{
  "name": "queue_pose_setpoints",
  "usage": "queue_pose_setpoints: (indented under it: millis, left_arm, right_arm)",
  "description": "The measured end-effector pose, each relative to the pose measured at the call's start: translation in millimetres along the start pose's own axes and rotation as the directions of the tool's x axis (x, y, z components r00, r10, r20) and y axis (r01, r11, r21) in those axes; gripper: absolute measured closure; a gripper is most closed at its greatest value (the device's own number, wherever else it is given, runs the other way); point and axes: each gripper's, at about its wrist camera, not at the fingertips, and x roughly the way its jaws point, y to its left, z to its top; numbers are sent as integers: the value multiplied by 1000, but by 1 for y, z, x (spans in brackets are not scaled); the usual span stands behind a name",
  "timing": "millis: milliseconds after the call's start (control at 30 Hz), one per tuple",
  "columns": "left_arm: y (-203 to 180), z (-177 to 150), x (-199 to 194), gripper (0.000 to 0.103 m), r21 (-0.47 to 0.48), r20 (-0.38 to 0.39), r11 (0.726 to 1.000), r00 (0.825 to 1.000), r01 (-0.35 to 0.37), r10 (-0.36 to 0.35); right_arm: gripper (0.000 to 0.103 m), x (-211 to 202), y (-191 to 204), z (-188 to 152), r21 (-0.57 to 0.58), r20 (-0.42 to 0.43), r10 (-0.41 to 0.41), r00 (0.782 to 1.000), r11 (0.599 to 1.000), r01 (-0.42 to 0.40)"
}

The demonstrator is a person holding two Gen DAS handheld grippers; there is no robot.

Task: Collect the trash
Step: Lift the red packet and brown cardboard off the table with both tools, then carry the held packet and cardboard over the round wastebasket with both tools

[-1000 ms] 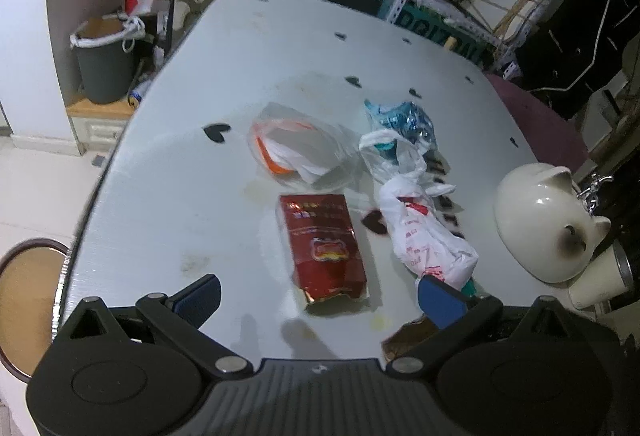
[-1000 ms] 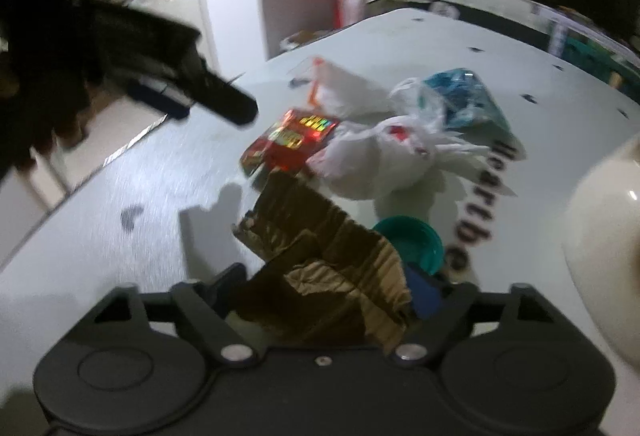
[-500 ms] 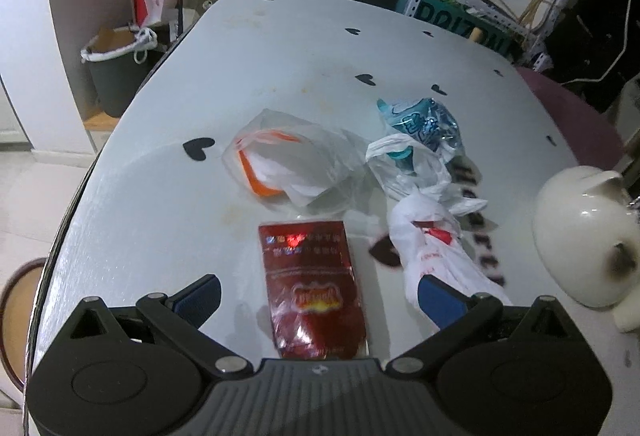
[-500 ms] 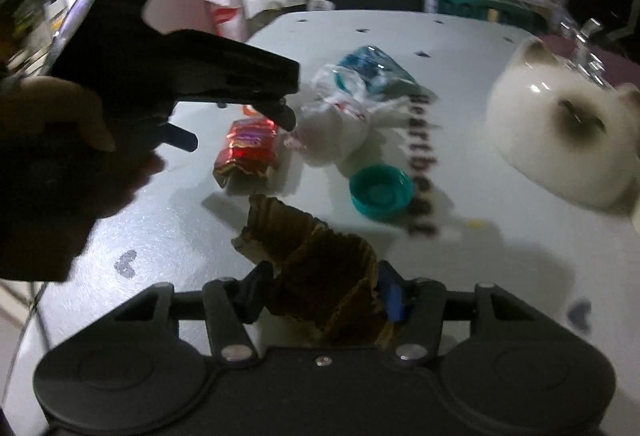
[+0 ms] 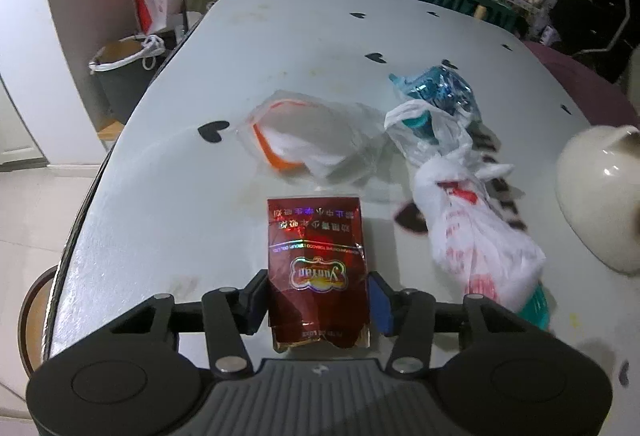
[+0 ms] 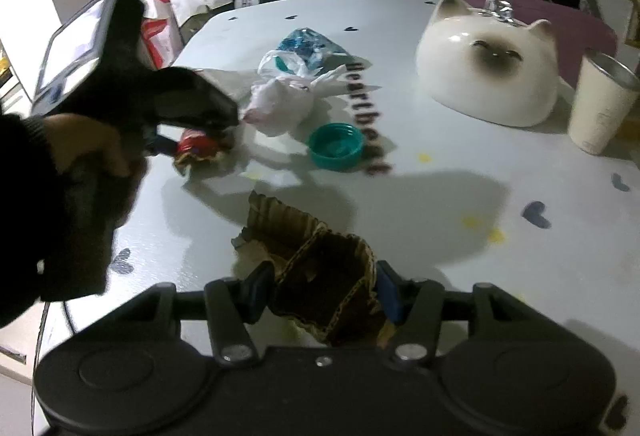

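A crumpled red cigarette packet lies on the white table. My left gripper has it between its jaws, which are closing, and both pads touch its sides. My right gripper is shut on a torn piece of brown corrugated cardboard, held just above the table. More trash lies beyond: a clear bag with an orange rim, a knotted white bag with red print, a blue foil wrapper and a teal bottle cap.
A grey bin with a white liner stands on the floor off the table's left edge. A cream cat-shaped ceramic piece and a cream cup sit at the right. A round stool is at the near left.
My left gripper came down and forward over the red packet, and its jaws narrowed onto it. The right gripper rolled upright, its jaws narrowed on the cardboard, and it moved with it.
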Motion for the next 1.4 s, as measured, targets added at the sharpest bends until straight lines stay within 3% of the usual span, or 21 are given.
queue_pose_setpoints:
  millis: [633, 1133, 1400]
  left_arm:
    - [48, -66, -124, 53, 100, 74, 988, 989, 121, -129]
    - [89, -118, -211, 53, 155, 115, 979, 982, 129, -148]
    - [113, -130, -237, 53, 157, 136, 976, 976, 150, -172]
  right_arm:
    - [48, -62, 20, -9, 6, 77, -75, 994, 997, 75]
    - [48, -120, 60, -30, 13, 111, -85, 990, 996, 84]
    - [48, -149, 86, -37, 0, 134, -112, 985, 994, 113]
